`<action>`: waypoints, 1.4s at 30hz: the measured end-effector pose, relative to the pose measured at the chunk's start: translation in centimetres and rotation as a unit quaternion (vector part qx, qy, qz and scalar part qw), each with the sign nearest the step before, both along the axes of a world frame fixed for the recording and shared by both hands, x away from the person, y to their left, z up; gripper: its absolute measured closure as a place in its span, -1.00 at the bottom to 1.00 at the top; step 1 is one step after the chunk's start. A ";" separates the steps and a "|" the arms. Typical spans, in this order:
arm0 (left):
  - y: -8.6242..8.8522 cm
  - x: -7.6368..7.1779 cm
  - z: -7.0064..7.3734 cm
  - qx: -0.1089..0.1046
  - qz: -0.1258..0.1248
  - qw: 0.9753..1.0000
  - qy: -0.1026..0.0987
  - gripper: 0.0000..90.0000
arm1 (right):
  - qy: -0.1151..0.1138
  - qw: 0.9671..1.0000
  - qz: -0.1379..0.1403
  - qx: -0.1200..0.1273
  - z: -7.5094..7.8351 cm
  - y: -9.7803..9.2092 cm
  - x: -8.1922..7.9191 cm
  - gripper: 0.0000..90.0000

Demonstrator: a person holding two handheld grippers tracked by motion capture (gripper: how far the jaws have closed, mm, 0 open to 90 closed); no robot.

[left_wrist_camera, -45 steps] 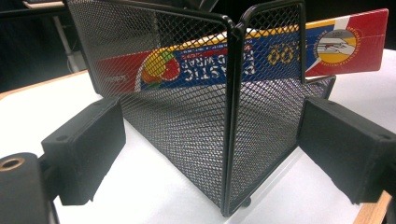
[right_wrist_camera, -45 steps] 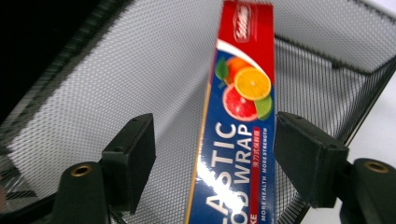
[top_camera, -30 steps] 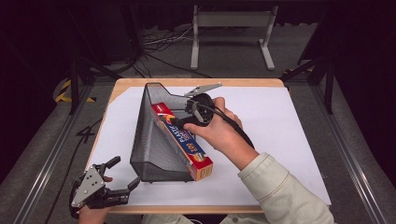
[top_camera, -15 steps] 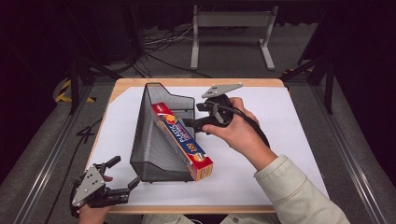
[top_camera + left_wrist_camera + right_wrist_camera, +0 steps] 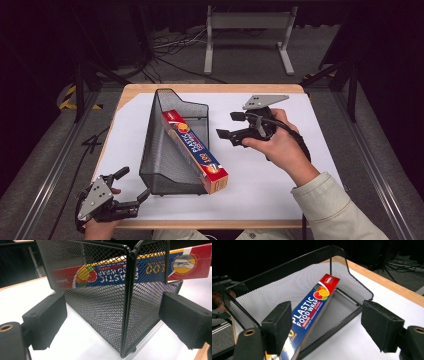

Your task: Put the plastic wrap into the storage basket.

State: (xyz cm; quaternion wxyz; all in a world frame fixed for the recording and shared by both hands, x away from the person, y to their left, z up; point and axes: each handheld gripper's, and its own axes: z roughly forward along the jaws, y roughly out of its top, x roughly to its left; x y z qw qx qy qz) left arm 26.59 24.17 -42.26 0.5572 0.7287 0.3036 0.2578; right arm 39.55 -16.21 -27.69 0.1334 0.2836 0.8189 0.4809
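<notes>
Count: 1 black mesh basket (image 5: 167,150), 1 plastic wrap box (image 5: 196,150), 2 grippers, 1 table (image 5: 280,195) w/ white top.

Box lies slanted inside basket along its right wall, red far end up near the tall back corner, near end sticking out past the low front edge toward the person.

Left gripper (image 5: 131,187) at table's front left corner, jaws spread, holding nothing, just off basket's near corner. Right gripper (image 5: 232,125) to the right of basket, apart from it, jaws spread, nothing between them.

High view gives overall layout. Left gripper view shows basket's near corner post (image 5: 127,302) between the spread jaws, box label read through mesh. Right gripper view looks into basket's open top: box (image 5: 313,312) is the sole content; "PLASTIC FOOD WRAP" legible.
</notes>
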 end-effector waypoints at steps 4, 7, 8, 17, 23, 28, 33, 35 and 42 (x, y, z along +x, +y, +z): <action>0.0 0.0 0.0 -0.002 0.001 1.000 0.001 -0.80 | 0.001 1.000 -0.011 0.006 0.3 -1.9 -0.4 -0.43; 0.0 0.0 0.0 0.000 0.001 1.000 0.000 -0.80 | -0.002 1.000 -0.018 0.003 0.5 -3.3 -0.7 -0.43; 0.0 0.0 0.0 -0.001 0.001 1.000 0.000 -0.80 | -0.001 1.000 -0.020 0.005 0.6 -3.9 -0.8 -0.43; 0.0 0.0 0.0 -0.001 0.002 1.000 0.001 -0.80 | -0.018 0.999 -0.032 0.005 0.4 -7.3 -1.4 -0.46; -0.2 0.0 0.1 0.003 -0.001 1.000 0.002 -0.80 | -0.027 0.998 -0.047 0.010 -0.3 -10.1 -1.7 -0.48; -0.1 0.0 0.1 0.002 0.001 1.000 0.001 -0.80 | -0.023 0.998 -0.058 0.009 -1.5 -11.6 -2.1 -0.48; -0.2 0.0 0.0 0.002 0.002 1.000 0.002 -0.80 | -0.030 0.997 -0.062 0.016 -2.7 -12.5 -2.6 -0.50; -0.1 0.0 0.0 0.005 0.002 1.000 0.001 -0.80 | -0.027 0.998 -0.060 0.017 -3.6 -12.7 -2.8 -0.50; -0.1 0.0 0.0 0.005 0.004 1.000 0.001 -0.80 | -0.043 0.997 -0.065 0.018 -6.0 -14.0 -3.6 -0.50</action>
